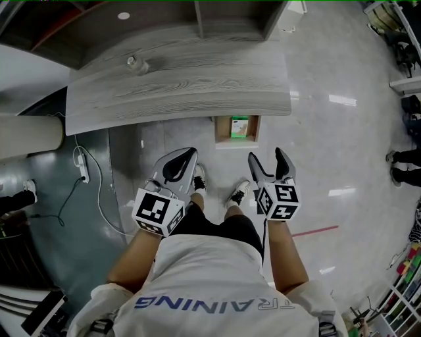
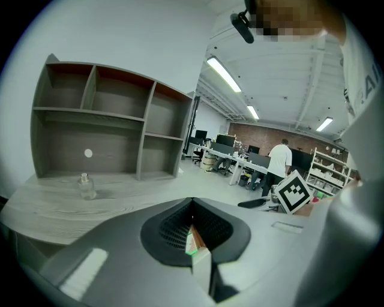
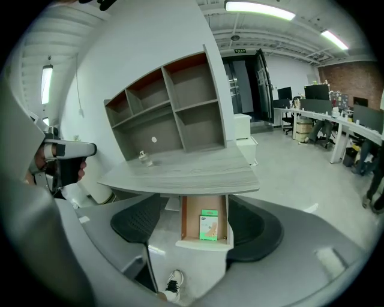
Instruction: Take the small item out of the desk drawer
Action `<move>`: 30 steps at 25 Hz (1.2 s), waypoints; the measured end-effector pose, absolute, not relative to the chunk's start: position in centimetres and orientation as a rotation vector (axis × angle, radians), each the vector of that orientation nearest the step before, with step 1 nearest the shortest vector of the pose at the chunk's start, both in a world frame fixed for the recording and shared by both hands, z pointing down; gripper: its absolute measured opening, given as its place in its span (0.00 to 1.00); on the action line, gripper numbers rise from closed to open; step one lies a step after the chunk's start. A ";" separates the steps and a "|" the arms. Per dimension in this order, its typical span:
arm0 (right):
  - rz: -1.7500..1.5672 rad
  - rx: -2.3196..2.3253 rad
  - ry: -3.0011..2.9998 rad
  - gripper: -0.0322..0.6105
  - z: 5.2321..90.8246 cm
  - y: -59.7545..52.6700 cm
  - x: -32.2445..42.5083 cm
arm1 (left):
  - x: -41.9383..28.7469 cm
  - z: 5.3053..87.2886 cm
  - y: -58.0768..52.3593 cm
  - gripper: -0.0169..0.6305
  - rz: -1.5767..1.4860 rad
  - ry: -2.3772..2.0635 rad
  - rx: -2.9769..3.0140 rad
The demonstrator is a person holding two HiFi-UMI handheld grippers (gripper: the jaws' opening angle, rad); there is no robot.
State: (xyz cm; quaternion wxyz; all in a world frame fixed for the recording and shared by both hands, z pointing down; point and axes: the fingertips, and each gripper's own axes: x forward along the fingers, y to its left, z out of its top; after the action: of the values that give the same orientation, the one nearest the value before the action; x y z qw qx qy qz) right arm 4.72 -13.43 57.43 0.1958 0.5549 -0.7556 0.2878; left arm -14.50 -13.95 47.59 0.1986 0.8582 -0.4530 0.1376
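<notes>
An open wooden drawer (image 1: pixel 220 129) sticks out from under the front edge of the grey desk (image 1: pixel 177 92). Inside it lies a small green-and-white box (image 1: pixel 239 126), which the right gripper view also shows (image 3: pixel 209 225). My right gripper (image 1: pixel 268 156) hangs just short of the drawer with its jaws wide open and empty; in its own view (image 3: pixel 201 211) the drawer shows between them. My left gripper (image 1: pixel 186 155) is to the left of the drawer, shut with nothing held. In its own view (image 2: pixel 193 228) only a sliver of green shows through the slit.
A small clear bottle (image 1: pixel 132 62) stands on the desk in front of a grey shelf unit (image 1: pixel 230 20). A power strip with a cable (image 1: pixel 81 164) lies on the floor at the left. The person's shoes (image 1: pixel 238 193) are just below the drawer. People stand at far desks (image 2: pixel 279 162).
</notes>
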 end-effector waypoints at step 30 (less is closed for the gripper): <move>1.014 1.444 -1.788 0.66 83.7 -20.6 1.3 | -16.7 55.5 -15.9 0.02 0.442 -1.283 2.248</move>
State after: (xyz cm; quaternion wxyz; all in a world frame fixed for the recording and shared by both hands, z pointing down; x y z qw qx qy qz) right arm 1.29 -20.61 83.72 0.3098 0.5465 -0.6768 0.3838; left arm -16.67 -15.89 55.47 0.2549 0.8279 -0.4724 0.1627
